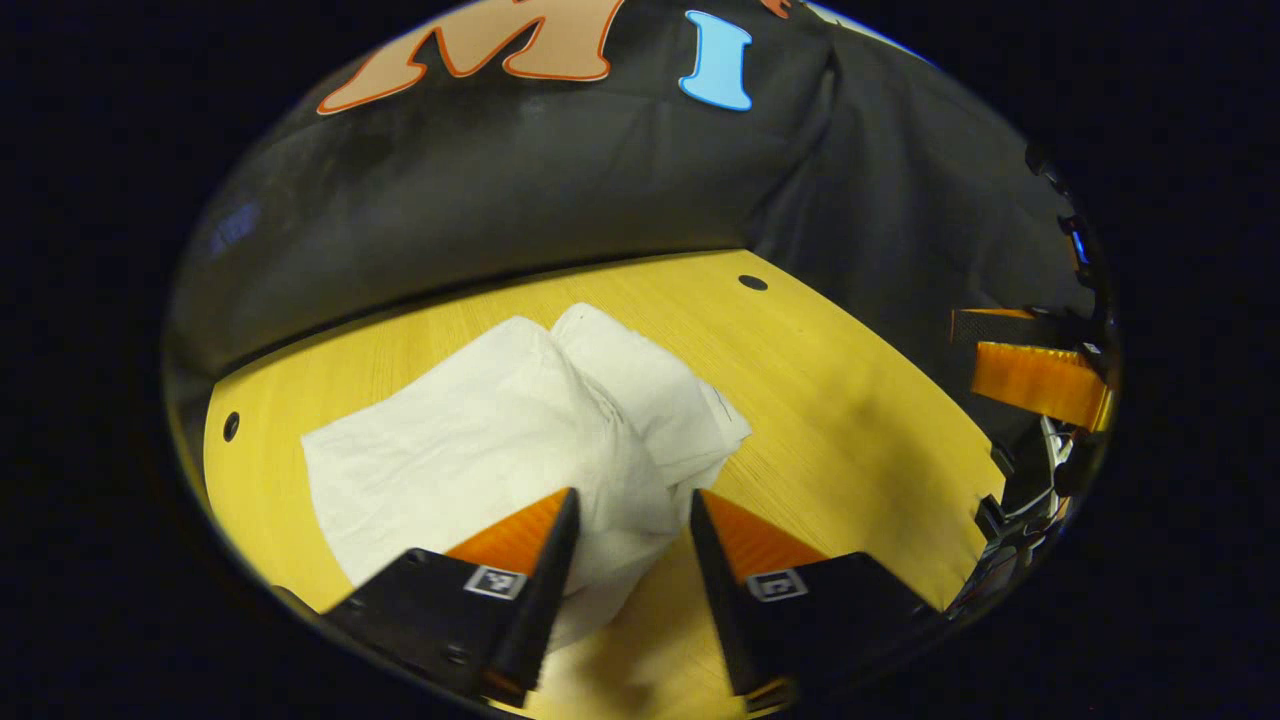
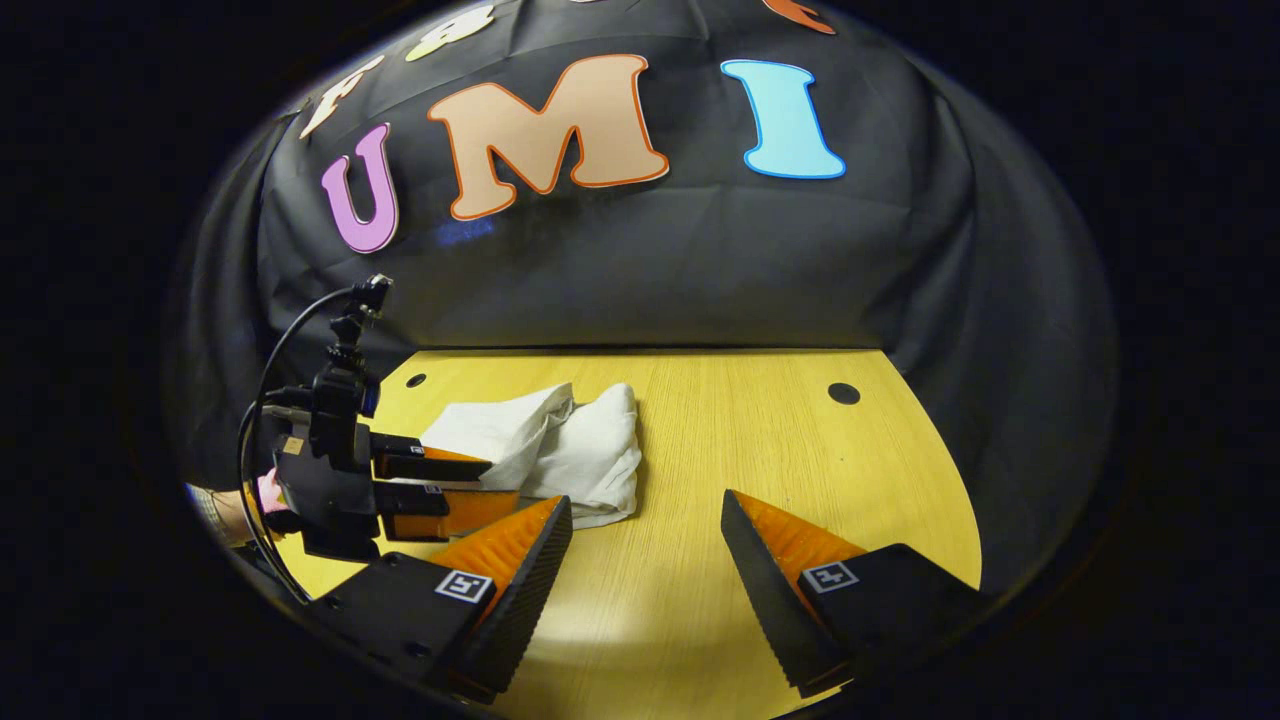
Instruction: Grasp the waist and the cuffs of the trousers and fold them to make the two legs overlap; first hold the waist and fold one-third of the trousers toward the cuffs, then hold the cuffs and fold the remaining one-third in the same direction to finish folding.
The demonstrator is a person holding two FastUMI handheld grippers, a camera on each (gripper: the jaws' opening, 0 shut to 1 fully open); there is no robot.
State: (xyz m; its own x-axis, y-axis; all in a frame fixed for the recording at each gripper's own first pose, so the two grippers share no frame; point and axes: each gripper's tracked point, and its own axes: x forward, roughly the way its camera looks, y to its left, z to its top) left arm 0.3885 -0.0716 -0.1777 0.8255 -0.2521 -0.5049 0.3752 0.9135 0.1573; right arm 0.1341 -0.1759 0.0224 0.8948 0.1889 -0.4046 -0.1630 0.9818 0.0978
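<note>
White trousers [image 1: 520, 430] lie folded in a bundle on the yellow wooden table [image 1: 850, 420]. In the left gripper view my left gripper [image 1: 632, 500] stands open just above the bundle's near edge, cloth showing in the gap between its fingers, which do not press on it. The right gripper view shows the trousers [image 2: 570, 450] left of centre, with the left gripper [image 2: 500, 482] open at their near left side. My right gripper [image 2: 645, 500] is open over bare table, to the right of the bundle. It also shows at the right edge of the left gripper view, as the right gripper [image 1: 965, 350].
The table [image 2: 760, 450] has small round holes [image 2: 843, 393] near its far corners. The black cloth wall [image 2: 650, 270] closes the back and sides. A hand [image 2: 265, 495] and a cable [image 2: 270, 360] sit behind the left gripper.
</note>
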